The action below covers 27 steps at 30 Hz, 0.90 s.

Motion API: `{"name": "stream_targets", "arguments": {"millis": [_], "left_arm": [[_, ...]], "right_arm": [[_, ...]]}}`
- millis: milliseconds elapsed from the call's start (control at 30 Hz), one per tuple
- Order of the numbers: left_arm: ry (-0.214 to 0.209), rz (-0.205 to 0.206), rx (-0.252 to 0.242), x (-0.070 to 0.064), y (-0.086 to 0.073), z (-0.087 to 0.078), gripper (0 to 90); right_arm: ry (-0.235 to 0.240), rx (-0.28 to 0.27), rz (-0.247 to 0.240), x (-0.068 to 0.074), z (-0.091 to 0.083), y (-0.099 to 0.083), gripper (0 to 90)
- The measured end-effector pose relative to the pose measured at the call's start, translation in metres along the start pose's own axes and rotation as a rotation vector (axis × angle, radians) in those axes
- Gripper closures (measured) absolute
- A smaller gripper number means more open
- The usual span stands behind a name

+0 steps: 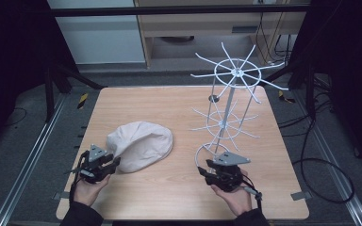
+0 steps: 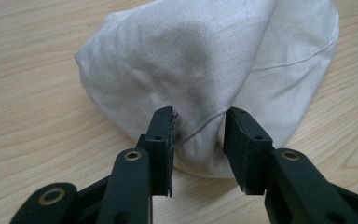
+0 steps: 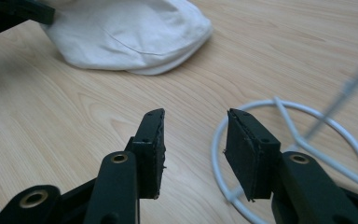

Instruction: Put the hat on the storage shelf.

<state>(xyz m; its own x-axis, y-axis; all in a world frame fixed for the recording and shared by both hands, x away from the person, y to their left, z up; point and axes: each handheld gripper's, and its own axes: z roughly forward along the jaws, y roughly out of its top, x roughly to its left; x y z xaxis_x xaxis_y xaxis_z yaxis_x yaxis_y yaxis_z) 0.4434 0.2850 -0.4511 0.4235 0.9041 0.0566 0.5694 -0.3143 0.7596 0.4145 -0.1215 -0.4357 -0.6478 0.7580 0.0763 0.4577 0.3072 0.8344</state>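
Observation:
A soft white cloth cap (image 1: 141, 146) lies on the wooden table (image 1: 169, 103), left of centre. My left gripper (image 1: 113, 163) is at the cap's near left edge. In the left gripper view its jaws stand open (image 2: 198, 140) with a fold of the cap (image 2: 205, 70) between them, not pinched. A white wire rack (image 1: 231, 108) with spoked tiers stands on the right half of the table. My right gripper (image 1: 212, 169) is open just left of the rack's base ring (image 3: 279, 100), low over bare wood (image 3: 193, 144), and holds nothing.
The cap (image 3: 130, 32) lies beyond the right gripper, with the left gripper (image 3: 9, 14) dark at its far side. The rack's spokes reach out over the table's back right. Dark frame bars and cables (image 1: 320, 165) surround the table.

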Motion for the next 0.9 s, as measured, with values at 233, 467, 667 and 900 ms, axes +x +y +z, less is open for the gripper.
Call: {"name": "stream_targets", "arguments": {"millis": [233, 467, 667, 900], "left_arm": [[0.001, -0.012, 0.005, 0.002, -0.003, -0.003, 75.4], [0.010, -0.012, 0.010, 0.006, -0.003, -0.002, 85.1], [0.024, -0.021, 0.010, 0.009, -0.002, -0.001, 86.8], [0.046, -0.037, 0.010, 0.017, -0.002, 0.000, 87.6]], "right_arm": [[0.022, -0.010, -0.040, 0.021, 0.045, 0.030, 54.3], [0.018, -0.012, -0.066, 0.032, 0.066, 0.035, 52.8], [-0.006, -0.036, -0.074, 0.034, 0.073, 0.034, 50.9], [-0.026, -0.063, -0.088, 0.043, 0.091, 0.034, 49.3]]}}
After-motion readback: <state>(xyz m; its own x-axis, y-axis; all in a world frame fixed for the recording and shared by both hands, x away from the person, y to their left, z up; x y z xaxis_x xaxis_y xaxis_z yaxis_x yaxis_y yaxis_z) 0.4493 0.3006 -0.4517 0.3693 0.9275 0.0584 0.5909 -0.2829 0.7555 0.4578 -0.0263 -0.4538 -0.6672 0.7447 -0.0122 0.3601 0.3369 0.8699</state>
